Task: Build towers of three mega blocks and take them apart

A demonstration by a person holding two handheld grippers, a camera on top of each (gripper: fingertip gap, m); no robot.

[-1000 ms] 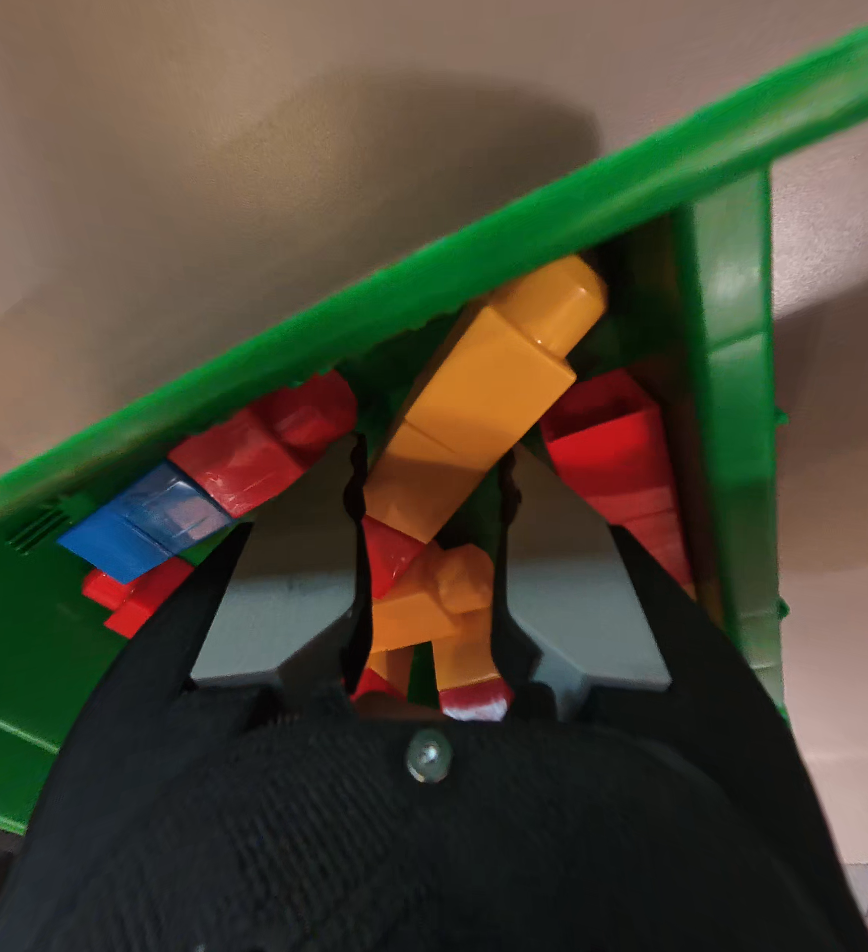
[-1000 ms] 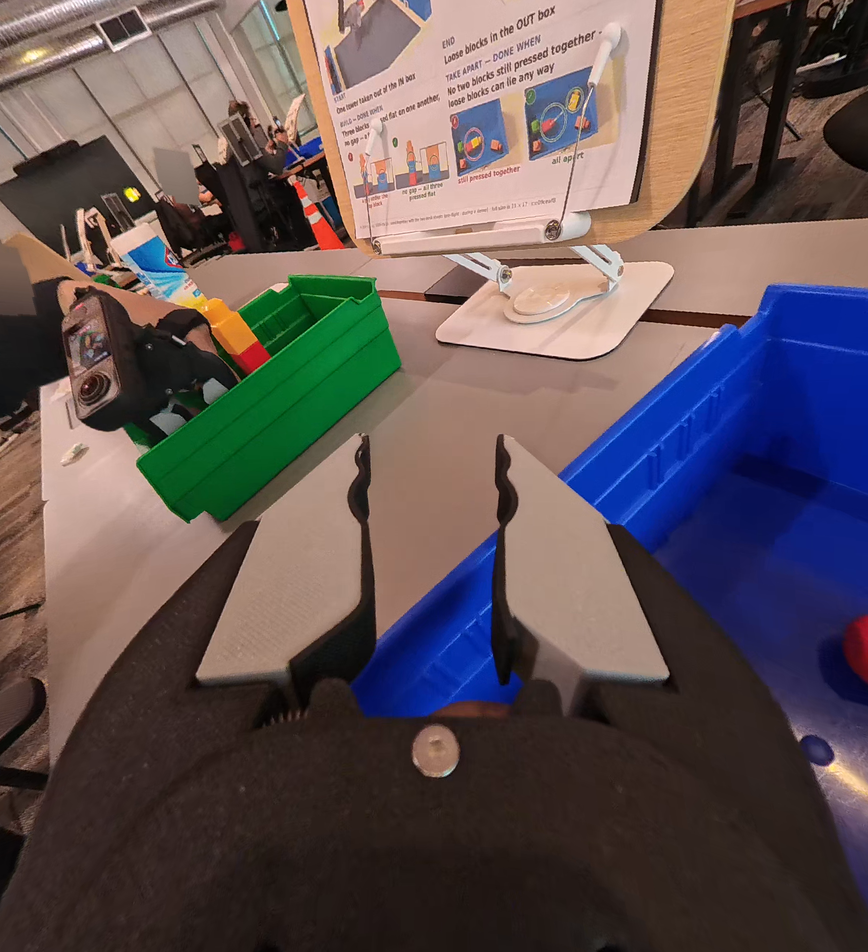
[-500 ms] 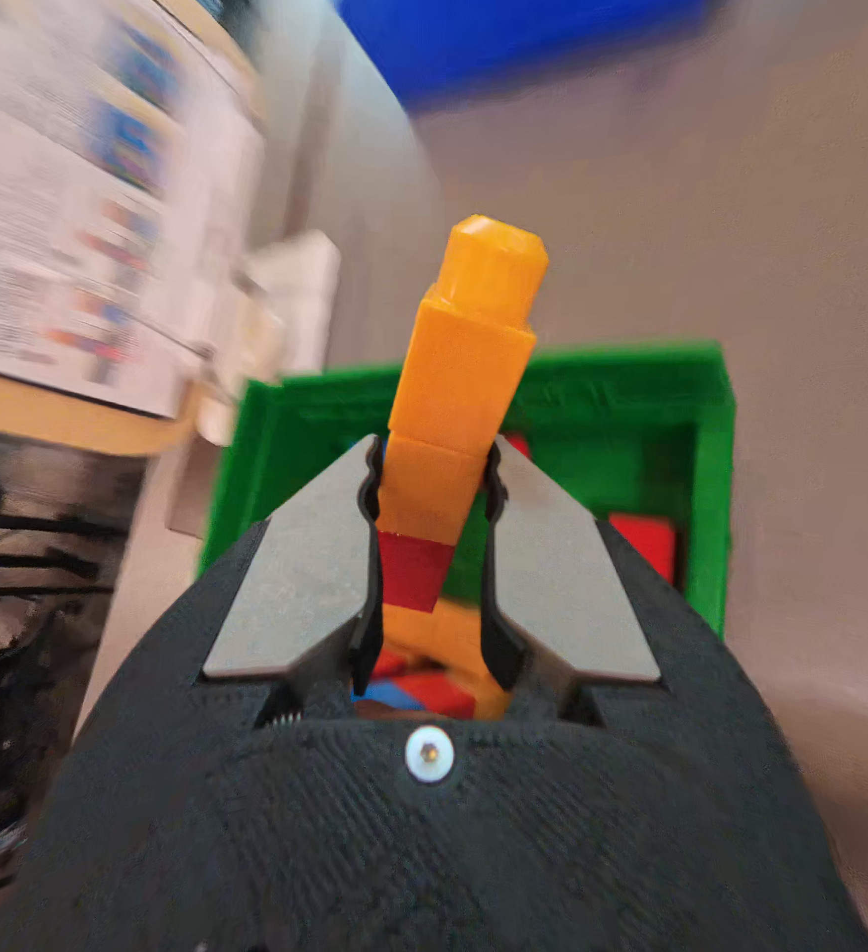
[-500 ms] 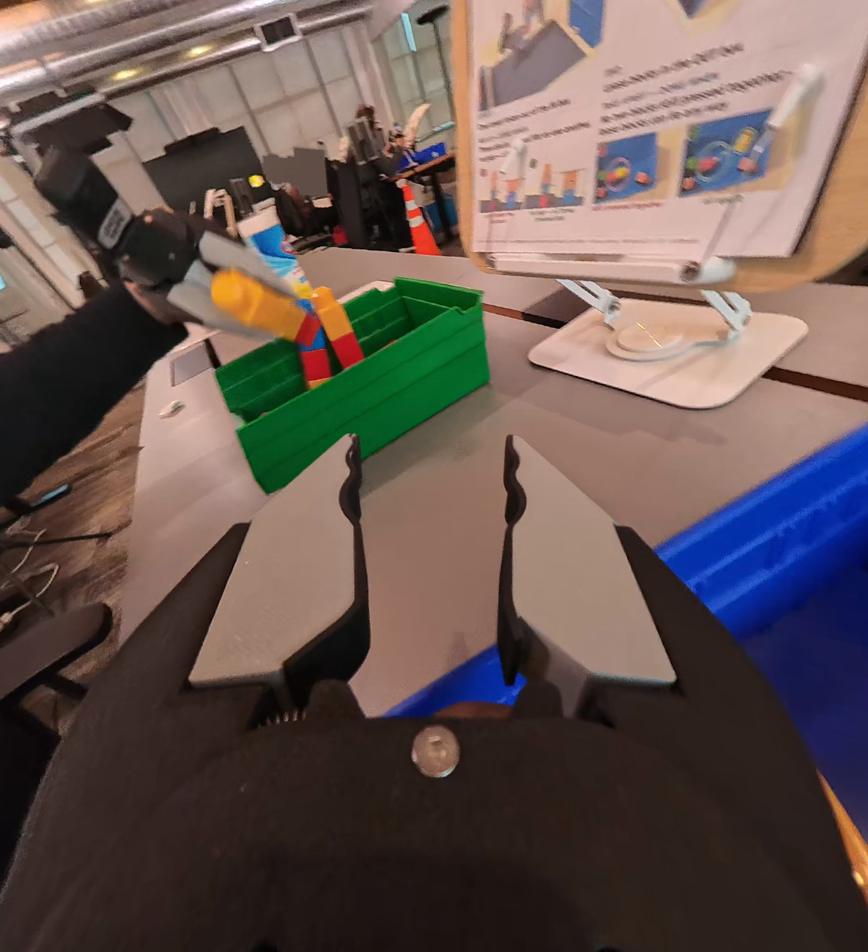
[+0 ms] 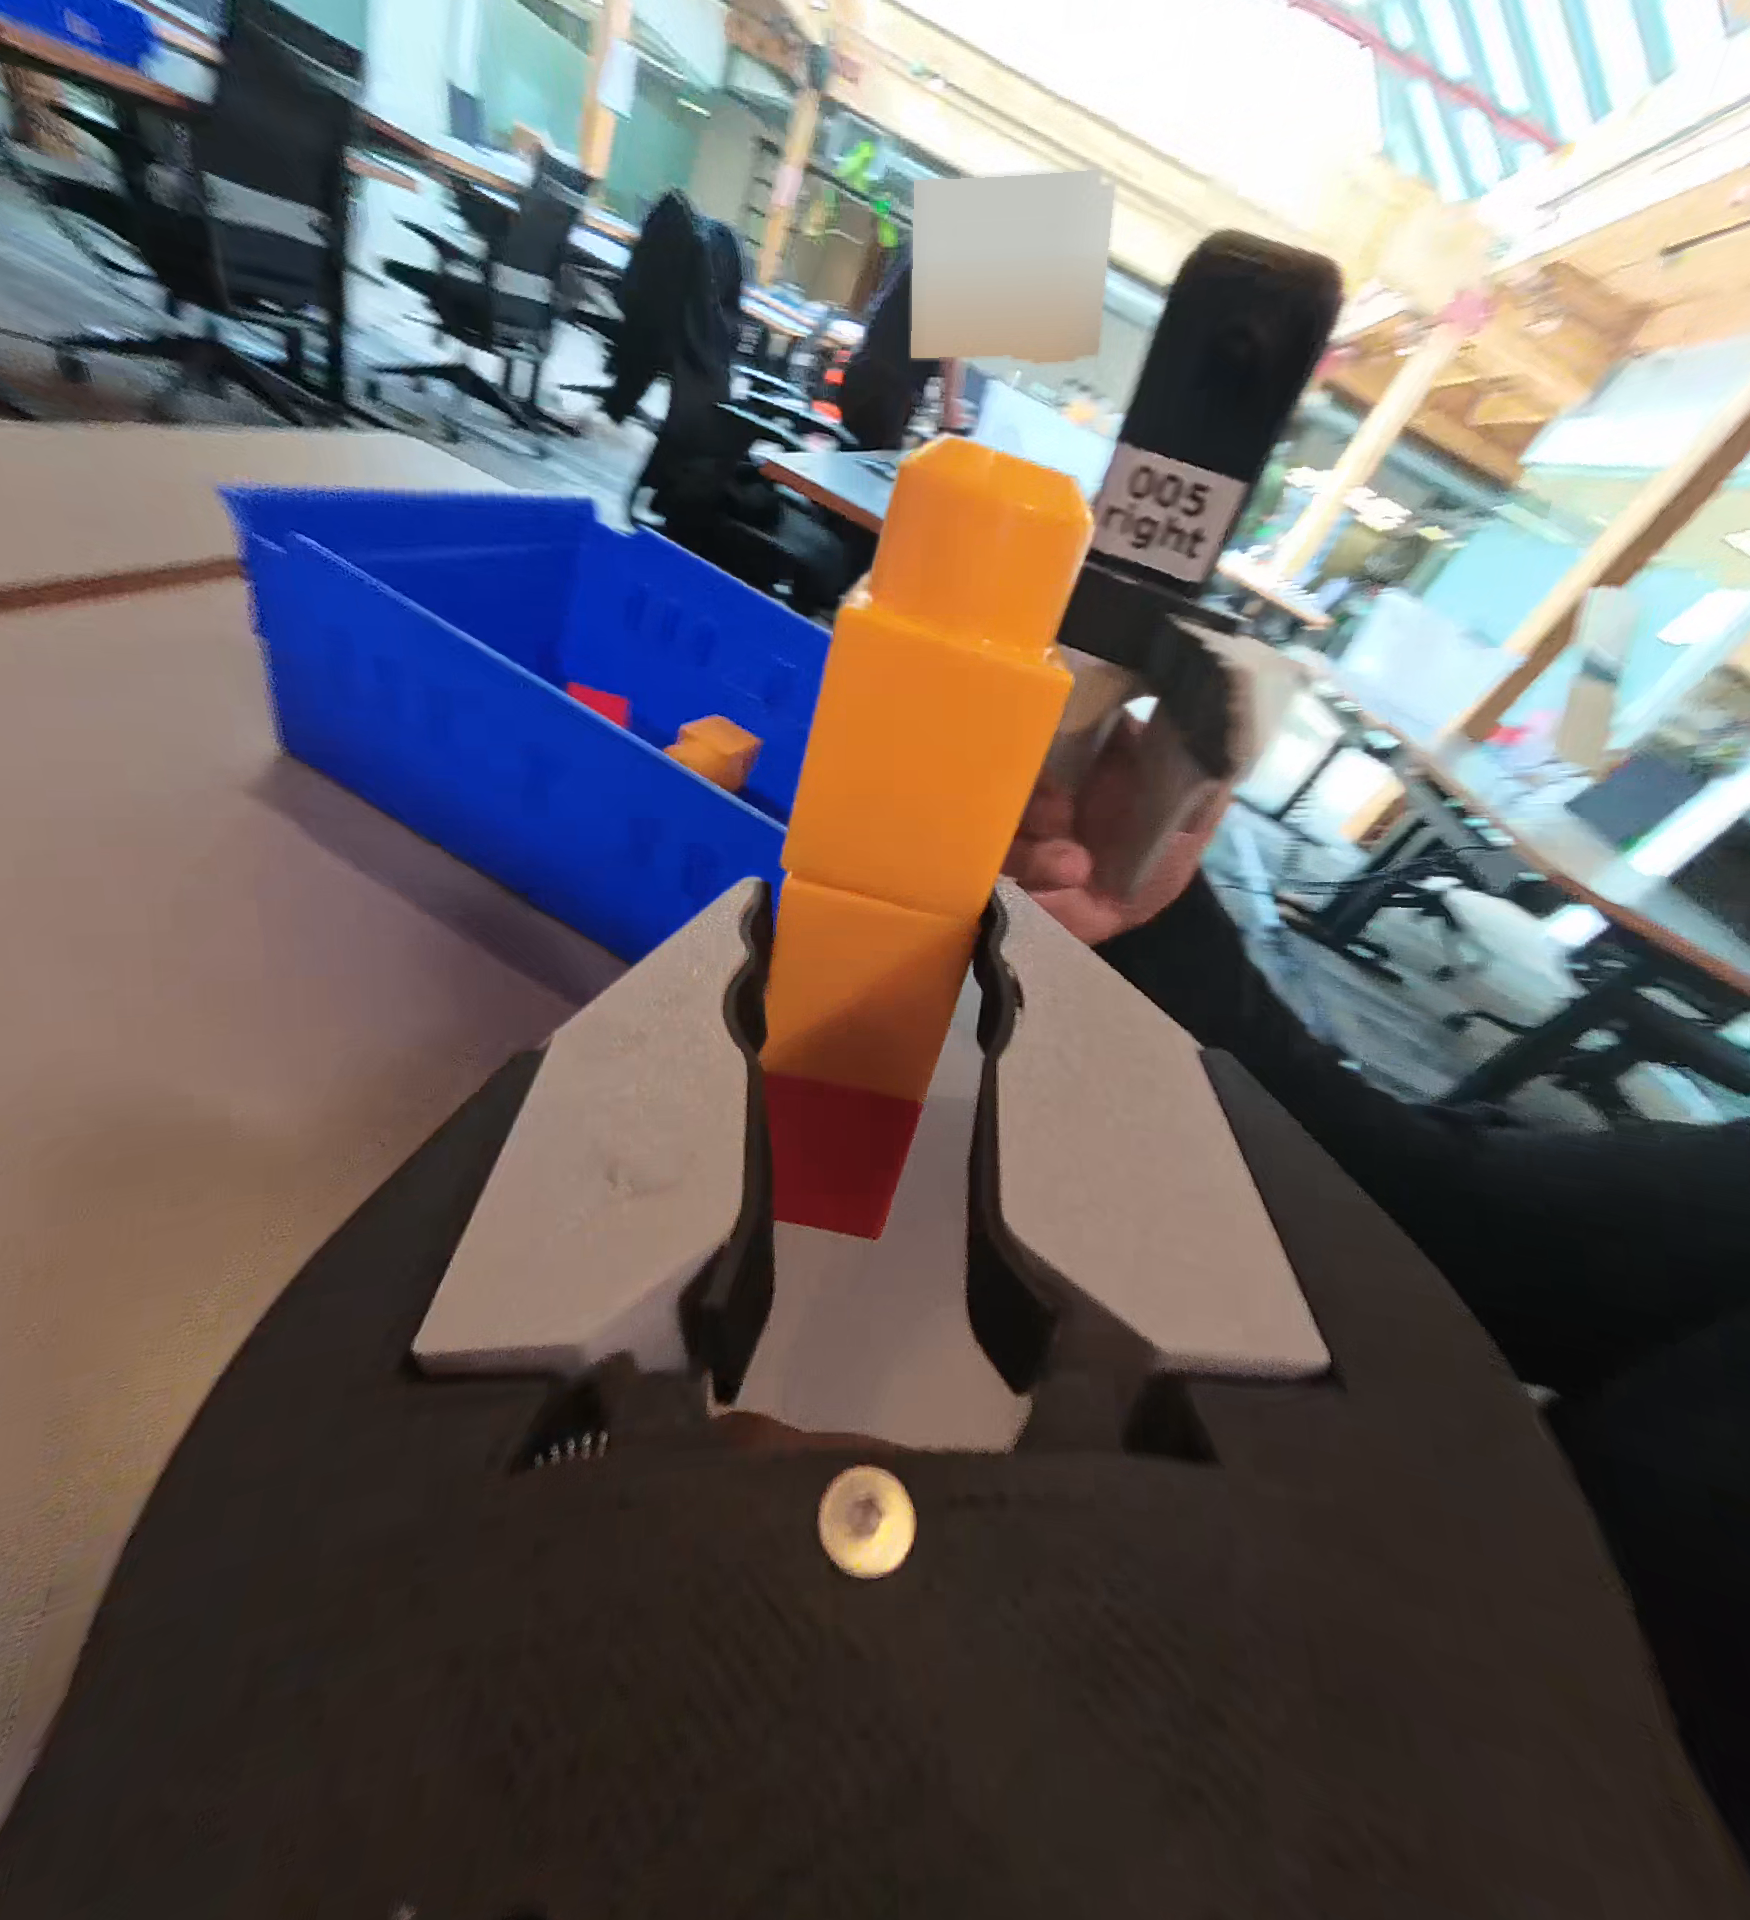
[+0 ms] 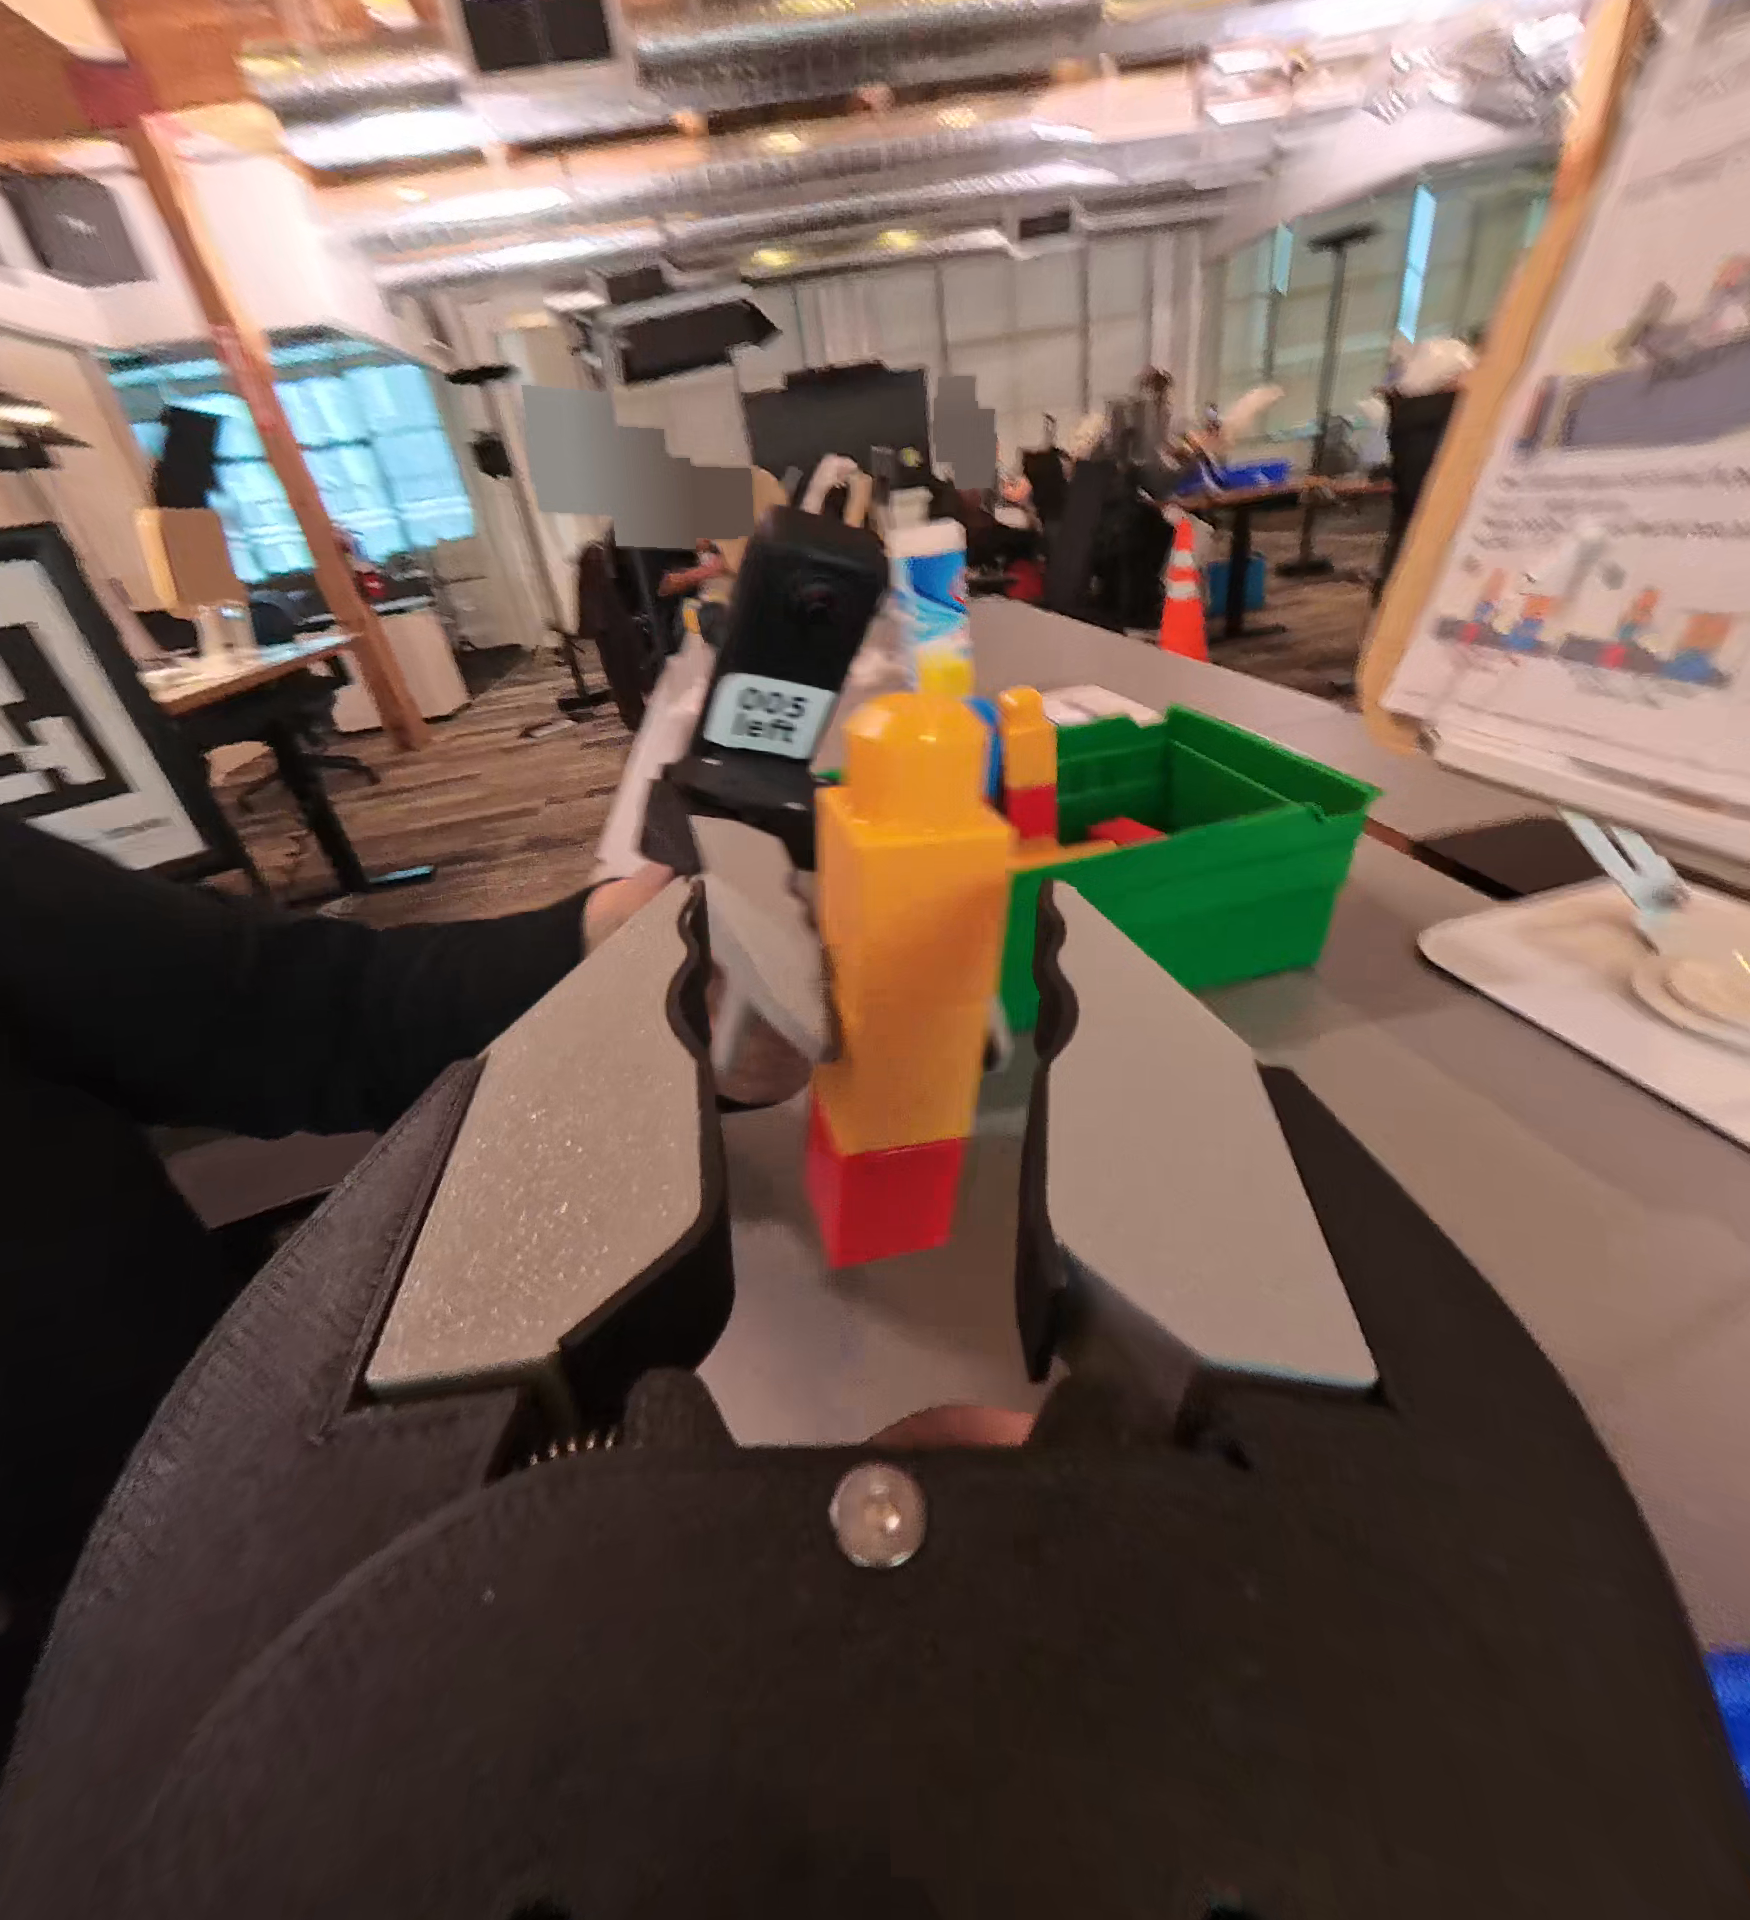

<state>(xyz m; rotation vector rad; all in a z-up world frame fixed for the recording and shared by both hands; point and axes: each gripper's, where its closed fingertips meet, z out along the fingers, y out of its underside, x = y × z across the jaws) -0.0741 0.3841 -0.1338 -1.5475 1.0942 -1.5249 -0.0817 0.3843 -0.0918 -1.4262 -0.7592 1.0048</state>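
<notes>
My left gripper point(image 5: 876, 914) is shut on a tower of three blocks point(image 5: 923, 831), two orange ones on a red one. Its pads press the middle orange block and hold the tower upright above the grey table point(image 5: 123, 1039). In the right wrist view the same tower point(image 6: 907, 966) stands between the fingers of my right gripper point(image 6: 866, 914). That gripper is open, with a gap on each side of the tower. The left gripper's fingers point(image 6: 757, 966) grip the tower from behind. The right gripper point(image 5: 1141, 790) shows behind the tower in the left wrist view.
A blue bin point(image 5: 455, 707) on the table holds a loose red block point(image 5: 599, 704) and an orange block point(image 5: 715, 750). A green bin point(image 6: 1214, 894) holds more blocks and another tower point(image 6: 1027, 758). An instruction board point(image 6: 1629, 520) stands on a white base point(image 6: 1629, 987) at the right. The grippers' ends are close to 4 centimeters from one another. From either gripper's tips it is about 40 centimeters to the white base point(image 6: 1629, 987).
My left gripper shut on the tower in the green bin, lifted it out and carried it to the right gripper. The right gripper opened wider and turned from the blue bin to face the tower.
</notes>
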